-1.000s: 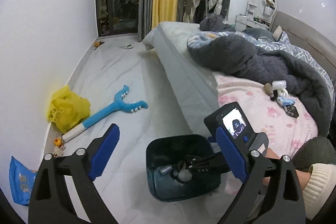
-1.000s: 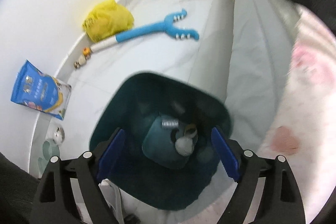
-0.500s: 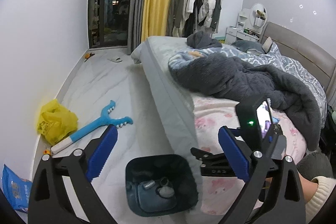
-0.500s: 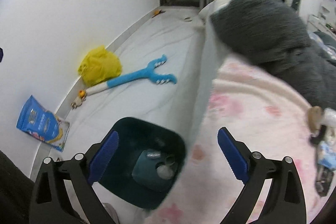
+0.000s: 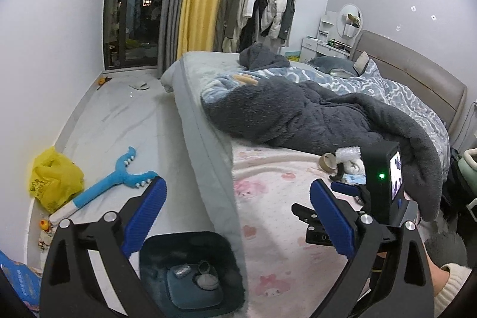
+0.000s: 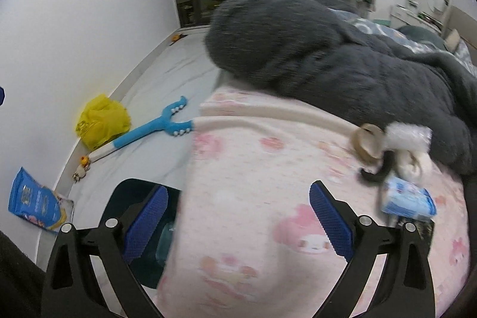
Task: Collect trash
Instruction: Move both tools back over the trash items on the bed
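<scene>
A dark teal bin (image 5: 184, 237) stands on the floor against the bed, with a grey lump and small scraps (image 5: 205, 280) inside. My left gripper (image 5: 235, 189) is open and empty, high above the bin and the bed's edge. My right gripper (image 6: 238, 192) is open and empty over the pink blanket (image 6: 253, 169); the bin (image 6: 125, 192) shows at its lower left. On that blanket, ahead and to the right, lies a small heap: a tape roll (image 6: 365, 142), bubble wrap (image 6: 408, 136), a blue packet (image 6: 408, 200) and a black piece (image 6: 372, 173).
A thick grey fleece blanket (image 5: 313, 115) lies just behind the heap. Along the wall on the floor are a yellow bag (image 5: 53, 181), a blue forked toy (image 5: 113, 184) and a blue packet (image 6: 35, 201). A sleeve (image 5: 447, 285) shows at the lower right.
Both grippers rose and swung from over the bin toward the bed. The right gripper's jaws spread wider, and the bin slid to its lower left while the heap came into view.
</scene>
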